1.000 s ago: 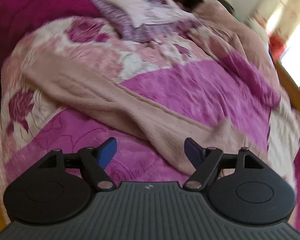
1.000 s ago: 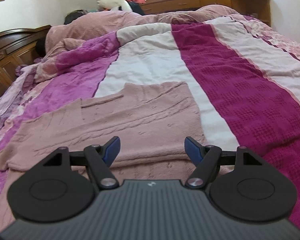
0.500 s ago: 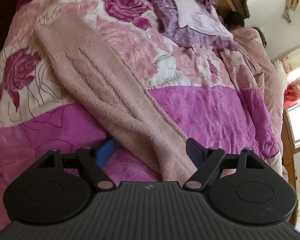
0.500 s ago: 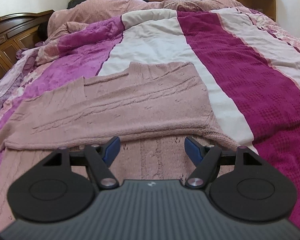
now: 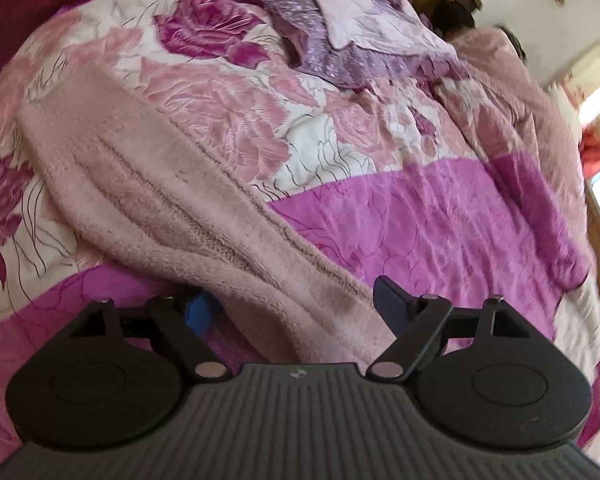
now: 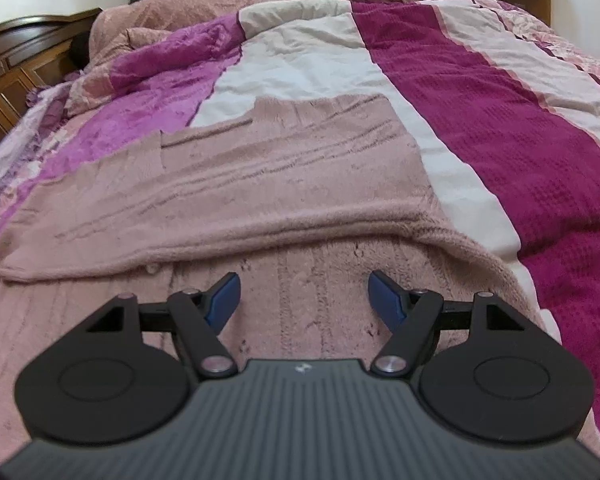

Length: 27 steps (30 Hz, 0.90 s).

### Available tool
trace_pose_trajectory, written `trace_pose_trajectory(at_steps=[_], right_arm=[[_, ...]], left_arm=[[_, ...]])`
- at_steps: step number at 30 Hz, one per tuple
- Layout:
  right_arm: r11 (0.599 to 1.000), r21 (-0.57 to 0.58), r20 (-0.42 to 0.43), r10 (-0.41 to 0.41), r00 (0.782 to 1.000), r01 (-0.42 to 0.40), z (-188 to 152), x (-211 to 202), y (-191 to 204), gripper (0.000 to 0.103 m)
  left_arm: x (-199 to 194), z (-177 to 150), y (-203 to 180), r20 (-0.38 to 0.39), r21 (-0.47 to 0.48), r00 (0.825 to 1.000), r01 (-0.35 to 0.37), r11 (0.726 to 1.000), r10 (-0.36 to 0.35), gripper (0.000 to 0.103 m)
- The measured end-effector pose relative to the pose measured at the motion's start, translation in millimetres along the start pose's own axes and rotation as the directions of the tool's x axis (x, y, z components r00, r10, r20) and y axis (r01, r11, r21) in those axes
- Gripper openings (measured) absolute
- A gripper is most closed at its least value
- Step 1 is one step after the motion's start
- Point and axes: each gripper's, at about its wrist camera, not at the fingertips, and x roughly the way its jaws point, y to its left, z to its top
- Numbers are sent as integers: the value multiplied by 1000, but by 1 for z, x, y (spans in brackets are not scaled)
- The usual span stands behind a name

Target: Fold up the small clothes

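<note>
A dusty pink knit sweater [image 6: 236,184] lies on the bed, its far half folded over the near layer. In the left wrist view its long sleeve [image 5: 172,200] runs from upper left down between my fingers. My left gripper [image 5: 296,308] is open with the sleeve's base lying between the jaws; the left blue pad is partly hidden under the fabric. My right gripper [image 6: 304,296] is open just above the sweater's lower layer [image 6: 300,280], close to the folded edge.
The bed is covered by a floral pink and magenta quilt [image 5: 420,208] and a striped magenta and white blanket [image 6: 480,92]. A person lies under a pink cover [image 6: 204,4] near the wooden headboard [image 6: 16,60]. Purple pillows [image 5: 340,28] lie beyond the sleeve.
My left gripper has moved forward over the sleeve, which now lies between its jaws. My right gripper has moved closer to the sweater's folded edge. Both stayed open.
</note>
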Motion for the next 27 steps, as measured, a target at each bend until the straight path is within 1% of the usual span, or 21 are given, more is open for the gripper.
trace_pose_trajectory(at_steps=[4, 7, 11, 13, 15, 16, 19, 21, 22, 24, 27], right_arm=[[1000, 9, -2, 6, 1000, -6, -1, 2, -2, 73], [1000, 14, -2, 10, 1000, -9, -2, 2, -2, 73], [1000, 13, -3, 10, 1000, -10, -2, 2, -2, 74], [1000, 8, -4, 8, 1000, -8, -2, 3, -2, 75], [1000, 2, -5, 4, 1000, -4, -2, 4, -1, 75], [1000, 0, -4, 4, 1000, -4, -1, 4, -1, 75], [1000, 1, -3, 5, 1000, -5, -1, 4, -1, 75], [1000, 6, -2, 7, 1000, -7, -2, 4, -1, 75], [1000, 8, -1, 8, 1000, -8, -2, 4, -1, 76], [1000, 11, 1, 11, 1000, -11, -2, 4, -1, 76], [1000, 21, 4, 16, 1000, -16, -2, 3, -2, 76]], left_arm=[[2, -8, -12, 10, 104, 999, -52, 993, 51, 84], [4, -11, -20, 14, 152, 995, -96, 984, 95, 84], [5, -16, -31, 35, 218, 990, -138, 966, 133, 83], [4, -19, -35, 55, 254, 988, -153, 955, 144, 80], [3, -22, -37, 75, 272, 986, -167, 948, 152, 75], [2, -22, -37, 81, 276, 985, -169, 946, 153, 74], [-1, -23, -39, 101, 289, 983, -179, 940, 156, 61], [-5, -23, -42, 121, 306, 982, -178, 935, 148, 45], [-8, -23, -44, 132, 316, 981, -177, 932, 141, 41], [-14, -22, -46, 147, 320, 983, -149, 936, 107, 27], [-27, -21, -50, 185, 324, 981, -119, 939, 60, 20]])
